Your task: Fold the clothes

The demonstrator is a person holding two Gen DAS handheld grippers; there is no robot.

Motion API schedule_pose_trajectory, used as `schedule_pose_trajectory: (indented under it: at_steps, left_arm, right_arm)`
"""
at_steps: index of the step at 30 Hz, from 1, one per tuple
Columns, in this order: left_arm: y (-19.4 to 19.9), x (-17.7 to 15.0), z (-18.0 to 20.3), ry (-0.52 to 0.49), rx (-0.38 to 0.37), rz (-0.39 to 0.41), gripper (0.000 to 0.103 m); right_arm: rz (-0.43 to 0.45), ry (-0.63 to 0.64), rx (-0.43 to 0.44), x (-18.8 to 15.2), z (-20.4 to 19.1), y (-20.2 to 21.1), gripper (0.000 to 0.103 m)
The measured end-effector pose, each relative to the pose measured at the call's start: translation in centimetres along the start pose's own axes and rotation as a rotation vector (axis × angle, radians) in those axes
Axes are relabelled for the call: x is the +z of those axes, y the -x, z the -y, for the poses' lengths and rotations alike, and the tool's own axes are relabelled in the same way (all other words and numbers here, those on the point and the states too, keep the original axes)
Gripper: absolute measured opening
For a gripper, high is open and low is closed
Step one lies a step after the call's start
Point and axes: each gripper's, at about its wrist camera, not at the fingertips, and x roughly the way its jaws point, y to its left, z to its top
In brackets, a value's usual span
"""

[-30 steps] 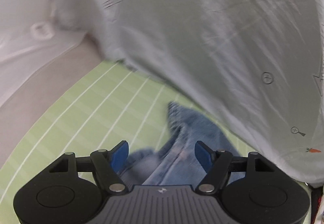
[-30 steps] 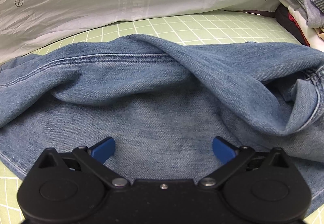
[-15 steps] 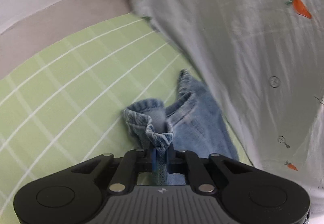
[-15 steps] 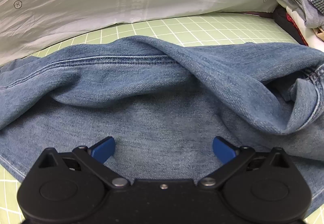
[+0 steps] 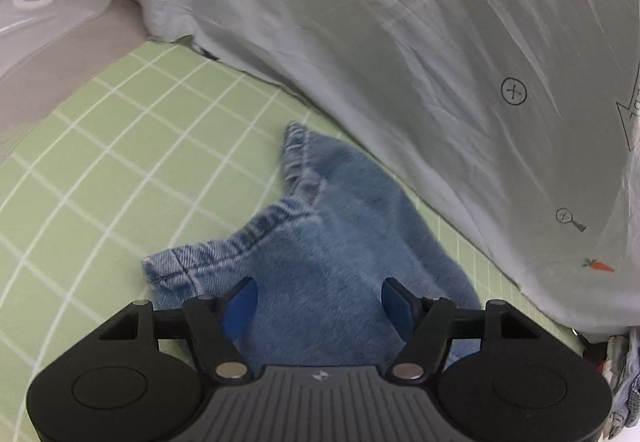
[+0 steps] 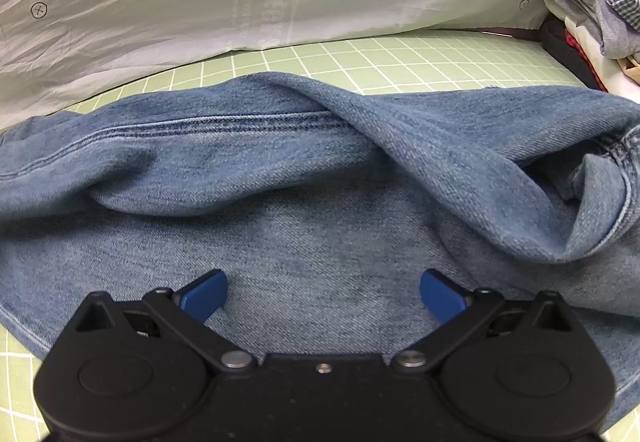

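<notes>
Blue jeans (image 6: 320, 202) lie rumpled on the green gridded mat (image 6: 400, 58). In the right wrist view a fold runs across them and a hem bunches at the right. My right gripper (image 6: 322, 296) is open just above the denim, holding nothing. In the left wrist view the end of a jeans leg (image 5: 320, 242) with its stitched hem (image 5: 208, 262) lies on the mat (image 5: 120, 182). My left gripper (image 5: 318, 302) is open over that leg end, its blue pads apart and holding nothing.
A white plastic sheet with carrot prints (image 5: 440, 42) rises behind the mat; it also shows in the right wrist view (image 6: 200, 2). A pile of folded clothes (image 6: 588, 10) sits at the far right. A grey surface (image 5: 48, 54) lies beyond the mat's left edge.
My left gripper was shut on the jeans hem half a second ago; now it is open and the hem lies on the mat. The right gripper has hardly moved.
</notes>
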Motion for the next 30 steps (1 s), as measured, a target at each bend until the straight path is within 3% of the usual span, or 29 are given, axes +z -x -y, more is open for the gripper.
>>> schedule_pose_trajectory:
  at_steps: [5,7,13,21,22,24,25,26,30]
  left_arm:
    - [4.0,-1.0,-1.8,0.048,0.008,0.065,0.076]
    - [4.6,-1.5,-2.3,0.045,0.05,0.075,0.076]
    - [4.3,-2.0,-4.0,0.09,0.146,0.044,0.076]
    - [1.9,-2.0,-3.0,0.027,0.15,0.049,0.073]
    - [1.7,-1.9,-2.7,0.012,0.155,0.049,0.07]
    - [1.3,-1.9,-2.4,-0.003,0.155,0.044,0.046]
    - [1.1,-1.9,-2.4,-0.001,0.149,0.038,0.016]
    - [1.0,-1.9,-2.4,0.0,0.142,0.032,0.011]
    - [2.2,-2.5,-2.0,-0.046,0.183,0.056,0.011]
  right_arm:
    - [0.025,0.001,0.0,-0.5,0.1,0.1,0.103]
    - [0.03,-0.002,-0.002,-0.6,0.1,0.1,0.103]
    - [0.04,0.006,0.004,-0.6,-0.2,-1.0,0.103]
    - [0.06,0.012,0.008,-0.2,-1.0,-1.7,0.103]
    - [0.062,0.013,0.009,-0.2,-1.0,-1.7,0.103]
    - [0.066,0.015,0.01,-0.1,-1.0,-1.8,0.103]
    - [0.064,0.016,0.011,-0.1,-1.0,-1.8,0.103]
    - [0.062,0.017,0.011,-0.1,-1.0,-1.8,0.103]
    - [0.037,0.03,0.02,0.4,-1.0,-1.6,0.103]
